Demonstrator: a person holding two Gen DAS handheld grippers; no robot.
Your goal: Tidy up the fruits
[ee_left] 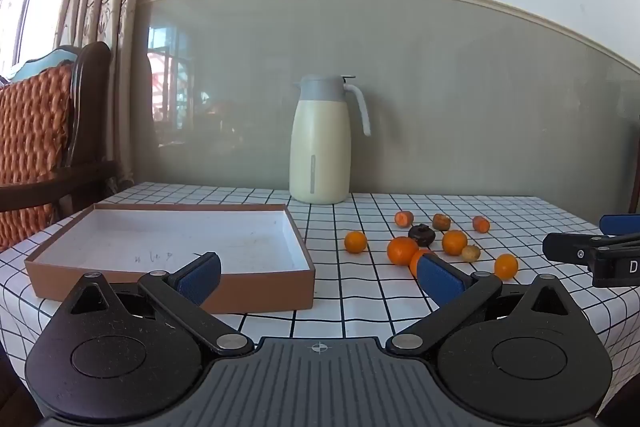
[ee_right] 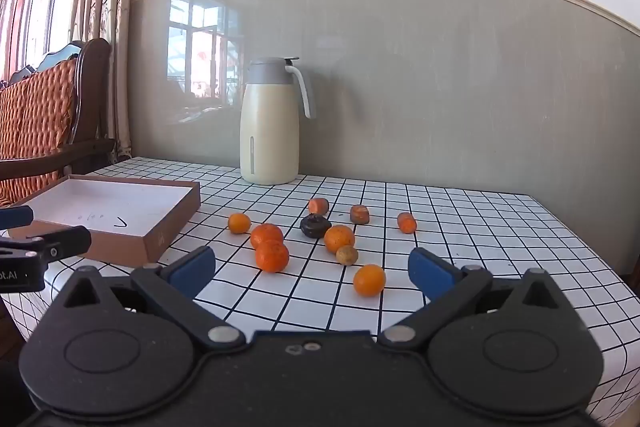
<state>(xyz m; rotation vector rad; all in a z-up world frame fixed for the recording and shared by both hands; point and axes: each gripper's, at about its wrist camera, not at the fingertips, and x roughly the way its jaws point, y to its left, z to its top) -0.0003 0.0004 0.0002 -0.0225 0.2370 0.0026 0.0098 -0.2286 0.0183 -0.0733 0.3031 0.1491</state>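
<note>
Several small fruits lie loose on the checked tablecloth: oranges (ee_right: 272,255) (ee_right: 369,279) (ee_right: 339,238) (ee_right: 239,223), a dark fruit (ee_right: 315,225), a small brownish one (ee_right: 346,254) and a few reddish-orange pieces (ee_right: 407,222). They also show in the left wrist view, with an orange (ee_left: 401,250) in front and the dark fruit (ee_left: 421,235) behind. A shallow brown box (ee_left: 280,279) with a white inside stands empty at the left, also in the right wrist view (ee_right: 160,239). My left gripper (ee_left: 318,275) is open and empty near the box's front right corner. My right gripper (ee_right: 311,273) is open and empty in front of the fruits.
A cream thermos jug (ee_left: 320,147) with a grey lid stands at the back by the wall. A wooden chair with an orange cushion (ee_left: 36,143) stands left of the table. The table's front edge is close below both grippers.
</note>
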